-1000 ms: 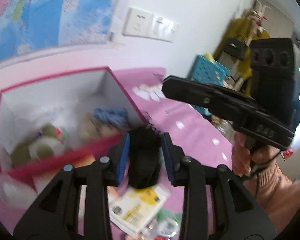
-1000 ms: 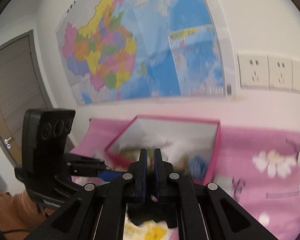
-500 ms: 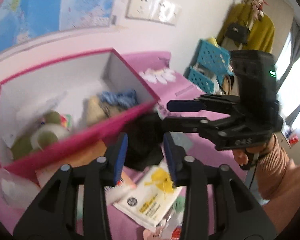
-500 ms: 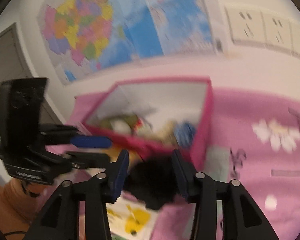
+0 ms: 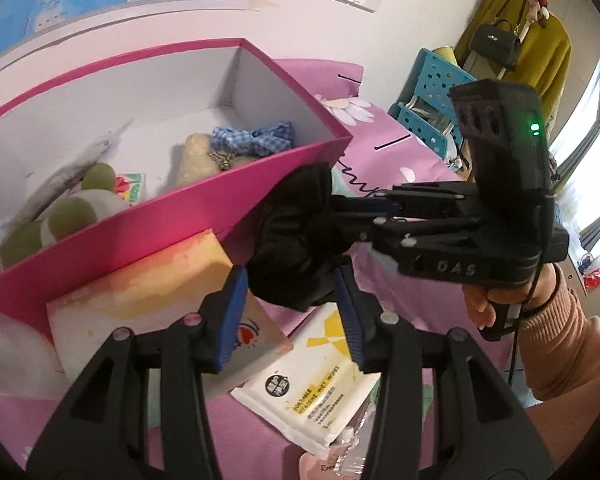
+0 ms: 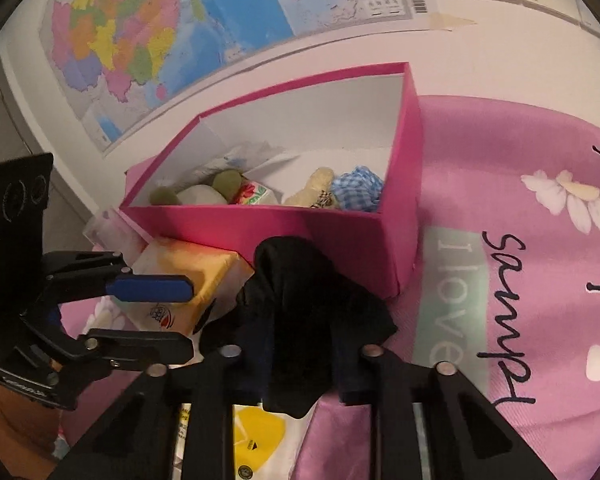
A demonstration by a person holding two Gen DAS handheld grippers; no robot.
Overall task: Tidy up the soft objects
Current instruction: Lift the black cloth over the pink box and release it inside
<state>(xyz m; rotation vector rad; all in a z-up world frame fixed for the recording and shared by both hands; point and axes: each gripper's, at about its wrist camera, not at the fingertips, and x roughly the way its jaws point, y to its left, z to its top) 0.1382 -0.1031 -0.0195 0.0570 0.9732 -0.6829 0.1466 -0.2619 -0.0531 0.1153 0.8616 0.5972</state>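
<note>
A black cloth (image 5: 296, 248) (image 6: 300, 308) hangs in front of the pink box (image 5: 140, 232) (image 6: 260, 224). In the right wrist view my right gripper (image 6: 302, 356) has the cloth bunched between its closing jaws, pinched at the pads. From the left wrist view the right gripper (image 5: 340, 216) reaches into the cloth from the right. My left gripper (image 5: 290, 312) (image 6: 190, 318) stands just left of the cloth, its jaws opening and its blue pads (image 5: 232, 316) off the fabric. Inside the box lie a green and white plush (image 5: 72, 212), a beige plush (image 6: 312, 188) and a blue checked cloth (image 5: 256, 140).
An orange and yellow tissue pack (image 5: 152, 300) (image 6: 188, 276) leans on the box front. A white and yellow wet-wipes pack (image 5: 320, 380) lies on the pink bedsheet (image 6: 520, 280) below the cloth. A blue crate (image 5: 432, 92) stands at the far right. The map wall is behind the box.
Both grippers sank in front of the box. The left jaws widened off the black cloth. The right gripper opened, came over the cloth and closed on it.
</note>
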